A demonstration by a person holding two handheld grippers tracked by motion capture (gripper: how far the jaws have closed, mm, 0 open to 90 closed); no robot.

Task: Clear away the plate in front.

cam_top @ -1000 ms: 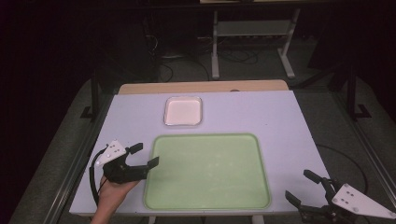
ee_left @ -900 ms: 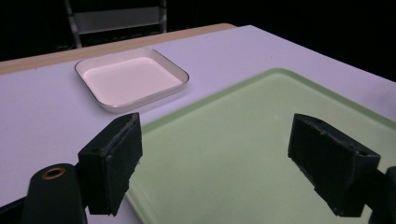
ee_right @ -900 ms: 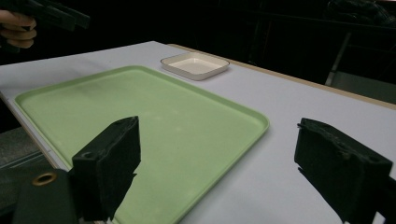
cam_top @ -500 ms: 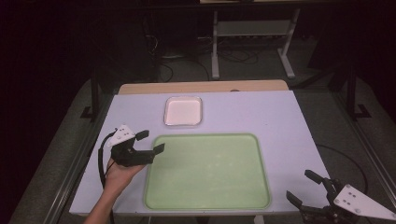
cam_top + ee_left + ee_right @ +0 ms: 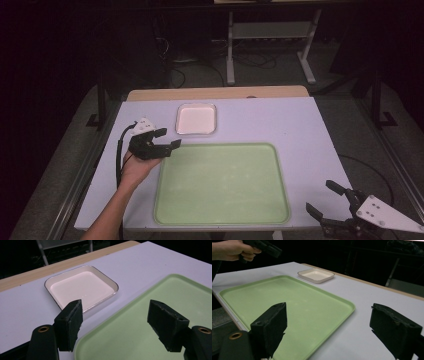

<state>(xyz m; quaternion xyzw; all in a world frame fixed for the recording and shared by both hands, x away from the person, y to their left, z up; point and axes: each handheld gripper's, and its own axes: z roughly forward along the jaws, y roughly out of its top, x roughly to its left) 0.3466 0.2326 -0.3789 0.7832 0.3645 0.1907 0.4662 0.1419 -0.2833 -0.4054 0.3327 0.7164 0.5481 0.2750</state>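
Left gripper (image 5: 162, 139) advanced toward white dish (image 5: 196, 119), jaws closing.

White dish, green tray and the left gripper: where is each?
White dish (image 5: 196, 119), high view, its flat inside.
Green tray (image 5: 222, 182), high view, its bare floor.
Left gripper (image 5: 168, 138), high view, midway between its jaws.

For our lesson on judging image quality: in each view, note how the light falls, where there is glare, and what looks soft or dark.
High view: the table is lit, its surroundings nearly black, and the dish is washed out. Left gripper view: the dish and tray are sharp, the jaws close up are slightly soft, and a small glint sits on the dish. Right gripper view: the near jaws are soft, the background dark.
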